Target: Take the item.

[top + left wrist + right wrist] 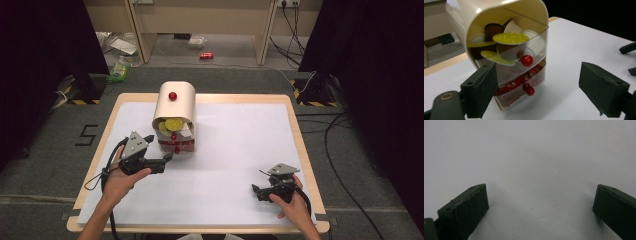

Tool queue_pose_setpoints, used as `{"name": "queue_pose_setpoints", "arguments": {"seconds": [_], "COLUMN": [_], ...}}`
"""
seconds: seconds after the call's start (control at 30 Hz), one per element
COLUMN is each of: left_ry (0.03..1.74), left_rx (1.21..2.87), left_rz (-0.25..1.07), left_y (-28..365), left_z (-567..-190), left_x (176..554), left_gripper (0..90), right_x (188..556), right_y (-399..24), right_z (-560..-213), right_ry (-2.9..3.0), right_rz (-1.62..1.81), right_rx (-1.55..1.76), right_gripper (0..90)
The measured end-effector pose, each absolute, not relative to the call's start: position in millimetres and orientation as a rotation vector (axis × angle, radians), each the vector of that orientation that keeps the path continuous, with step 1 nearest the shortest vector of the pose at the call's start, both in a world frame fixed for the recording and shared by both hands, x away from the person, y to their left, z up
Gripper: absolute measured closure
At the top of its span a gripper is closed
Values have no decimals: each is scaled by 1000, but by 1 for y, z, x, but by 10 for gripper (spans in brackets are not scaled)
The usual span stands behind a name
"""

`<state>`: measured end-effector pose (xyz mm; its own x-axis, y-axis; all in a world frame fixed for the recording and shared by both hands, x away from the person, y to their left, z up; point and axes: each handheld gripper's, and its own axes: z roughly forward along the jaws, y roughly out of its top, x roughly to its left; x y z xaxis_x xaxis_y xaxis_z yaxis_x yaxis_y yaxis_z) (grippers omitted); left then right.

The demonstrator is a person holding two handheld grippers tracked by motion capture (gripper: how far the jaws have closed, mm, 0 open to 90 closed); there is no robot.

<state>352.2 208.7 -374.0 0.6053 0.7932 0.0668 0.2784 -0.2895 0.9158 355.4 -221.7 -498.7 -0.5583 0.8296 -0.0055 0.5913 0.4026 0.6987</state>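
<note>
Directly ahead of the left gripper (537,92), the way is blocked by the cream drawer cabinet (174,102), whose clear drawer fronts and red knobs (527,60) are faced by the spread jaws at close range. To that gripper's right, open white table surface (240,145) is left free. Ahead of the right gripper (540,212), bare surface is seen between and beyond its parted jaws, well apart from the cabinet.

One capsule dispenser (174,107), three red knobs (527,60) and two claws (162,154) are counted on one table (240,150).
</note>
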Motion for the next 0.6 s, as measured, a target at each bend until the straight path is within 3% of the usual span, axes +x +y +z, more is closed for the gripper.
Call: {"name": "queue_pose_setpoints", "arguments": {"seconds": [0.6], "left_ry": [840], "left_rx": [1898], "left_rz": [691], "left_y": [189], "left_z": [-358], "left_x": [382], "left_gripper": [156], "right_x": [355], "right_y": [-222], "right_z": [-499], "right_ry": [2312], "right_rz": [938], "right_rx": [1228], "right_gripper": [5]}}
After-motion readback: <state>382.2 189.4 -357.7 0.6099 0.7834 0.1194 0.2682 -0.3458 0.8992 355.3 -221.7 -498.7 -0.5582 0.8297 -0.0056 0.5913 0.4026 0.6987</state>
